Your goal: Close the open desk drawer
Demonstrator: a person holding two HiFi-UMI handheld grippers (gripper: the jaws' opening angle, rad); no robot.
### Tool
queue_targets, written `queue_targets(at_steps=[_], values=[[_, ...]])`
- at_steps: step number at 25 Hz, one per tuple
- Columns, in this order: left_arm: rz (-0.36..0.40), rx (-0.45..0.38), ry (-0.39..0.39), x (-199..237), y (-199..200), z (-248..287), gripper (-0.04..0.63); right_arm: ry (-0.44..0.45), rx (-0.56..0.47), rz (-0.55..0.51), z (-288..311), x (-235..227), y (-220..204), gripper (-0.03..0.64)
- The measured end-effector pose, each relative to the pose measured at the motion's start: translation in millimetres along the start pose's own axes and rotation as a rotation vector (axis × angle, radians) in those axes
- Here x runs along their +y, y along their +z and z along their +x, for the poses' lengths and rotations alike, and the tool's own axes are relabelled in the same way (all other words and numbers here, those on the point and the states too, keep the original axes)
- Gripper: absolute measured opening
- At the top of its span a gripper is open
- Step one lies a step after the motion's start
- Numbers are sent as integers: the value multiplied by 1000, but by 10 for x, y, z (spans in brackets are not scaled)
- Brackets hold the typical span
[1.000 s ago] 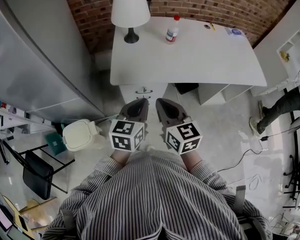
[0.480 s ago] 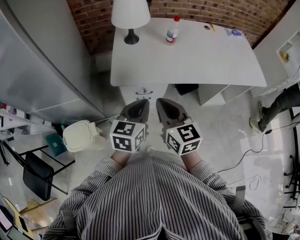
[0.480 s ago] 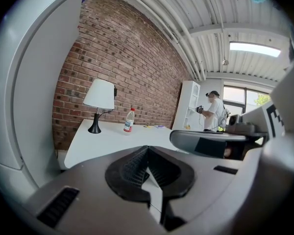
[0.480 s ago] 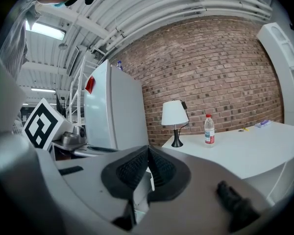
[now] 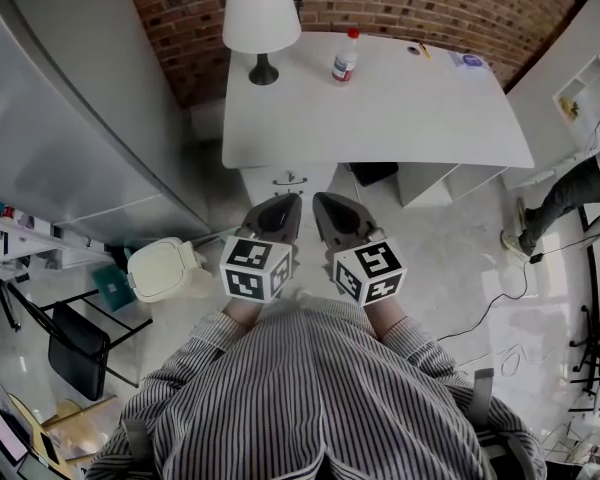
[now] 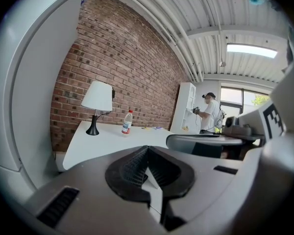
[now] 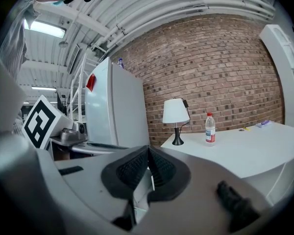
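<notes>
The tall grey cabinet (image 5: 70,118) bounds my left side. The white desk (image 5: 380,108) stands ahead against the brick wall (image 5: 430,3), with bare floor (image 5: 450,258) open to my right. The drawer (image 5: 288,180) sits under the desk's left end, its handled front showing just past the desk's front edge. My left gripper (image 5: 288,201) points at it from near, not touching; my right gripper (image 5: 321,200) is just beside. Both pairs of jaws are pressed together, holding nothing.
</notes>
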State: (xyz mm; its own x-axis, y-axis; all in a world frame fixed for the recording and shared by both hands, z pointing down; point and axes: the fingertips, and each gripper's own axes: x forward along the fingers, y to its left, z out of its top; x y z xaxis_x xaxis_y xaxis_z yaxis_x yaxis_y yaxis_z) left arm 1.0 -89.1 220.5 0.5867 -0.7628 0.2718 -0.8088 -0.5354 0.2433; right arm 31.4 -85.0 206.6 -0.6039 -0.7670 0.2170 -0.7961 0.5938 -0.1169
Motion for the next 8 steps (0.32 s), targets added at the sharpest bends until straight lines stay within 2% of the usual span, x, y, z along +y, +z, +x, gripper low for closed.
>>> queue_targets(at_steps=[8], values=[[1,-5,-4,7,19,-77,12,-10,14,2,-1,56,-8,15]])
